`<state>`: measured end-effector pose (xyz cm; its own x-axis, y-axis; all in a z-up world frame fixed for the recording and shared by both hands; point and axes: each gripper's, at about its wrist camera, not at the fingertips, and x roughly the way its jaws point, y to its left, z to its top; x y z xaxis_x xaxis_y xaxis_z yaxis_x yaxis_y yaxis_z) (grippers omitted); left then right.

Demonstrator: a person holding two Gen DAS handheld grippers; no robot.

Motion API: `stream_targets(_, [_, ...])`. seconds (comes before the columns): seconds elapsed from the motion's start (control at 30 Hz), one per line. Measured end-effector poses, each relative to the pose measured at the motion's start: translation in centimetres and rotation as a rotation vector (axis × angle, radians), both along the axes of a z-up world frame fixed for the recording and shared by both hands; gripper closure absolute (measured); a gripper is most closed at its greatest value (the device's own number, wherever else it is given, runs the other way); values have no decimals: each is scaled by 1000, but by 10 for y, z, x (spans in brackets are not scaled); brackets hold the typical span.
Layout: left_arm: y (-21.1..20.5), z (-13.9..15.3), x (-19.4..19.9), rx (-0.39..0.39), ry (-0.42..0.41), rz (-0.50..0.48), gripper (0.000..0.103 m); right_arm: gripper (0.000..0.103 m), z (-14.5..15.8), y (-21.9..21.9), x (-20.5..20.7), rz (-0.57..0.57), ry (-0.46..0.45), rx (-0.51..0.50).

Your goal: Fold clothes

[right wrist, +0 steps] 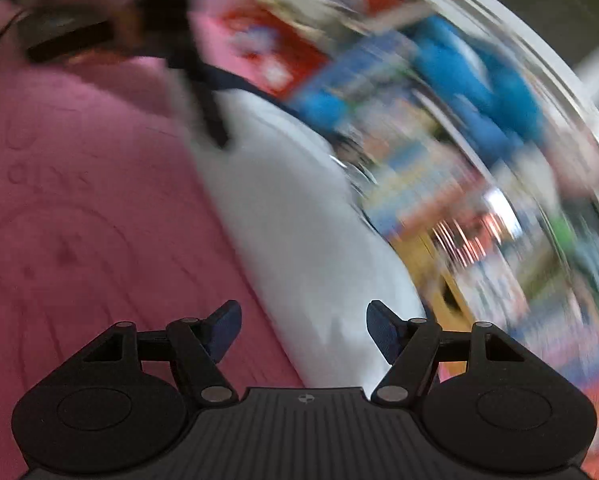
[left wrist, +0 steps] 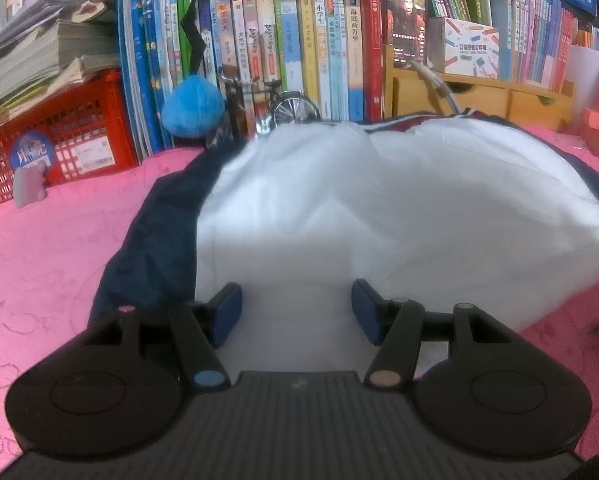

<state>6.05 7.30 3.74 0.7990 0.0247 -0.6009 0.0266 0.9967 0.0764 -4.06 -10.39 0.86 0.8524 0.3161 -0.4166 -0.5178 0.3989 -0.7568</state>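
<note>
- Nearest, the left gripper [left wrist: 297, 314] has its blue-padded jaws spread, with the near edge of the white cloth garment with navy sleeves [left wrist: 379, 208] lying between them, apparently not pinched.
- The right gripper [right wrist: 304, 330] is also spread, tilted over the garment's [right wrist: 299, 240] end; its view is badly blurred, and nothing is gripped.
- The garment lies on the pink quilted cover [left wrist: 51, 264], straight ahead of the left gripper, its long axis running left to right across that view.
- The left hand looks better placed to lift the near hem.
- Behind stands a row of upright books [left wrist: 299, 40].
</note>
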Motion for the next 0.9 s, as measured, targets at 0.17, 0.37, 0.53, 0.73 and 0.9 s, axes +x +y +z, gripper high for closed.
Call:
stream_targets(0.17, [3,0,1,-19,3,-2,43,49,-9,40,17,84,-56,-125])
stream_targets(0.37, [9,-1,2,-57,9,-4,42,53,-13,35,30,109,-88,-241])
stream_targets(0.53, [9,-1,2,-63,10,-5,42,61,-20,32,36,127,-72,-302])
stream_targets(0.73, [9,-1,3,-65,9,-5,42,77,-35,46,57,110,-133,-350])
stream_targets(0.9, [5,11,-20,-4,-105,-97,48,80,-32,45,57,103,-96,-335])
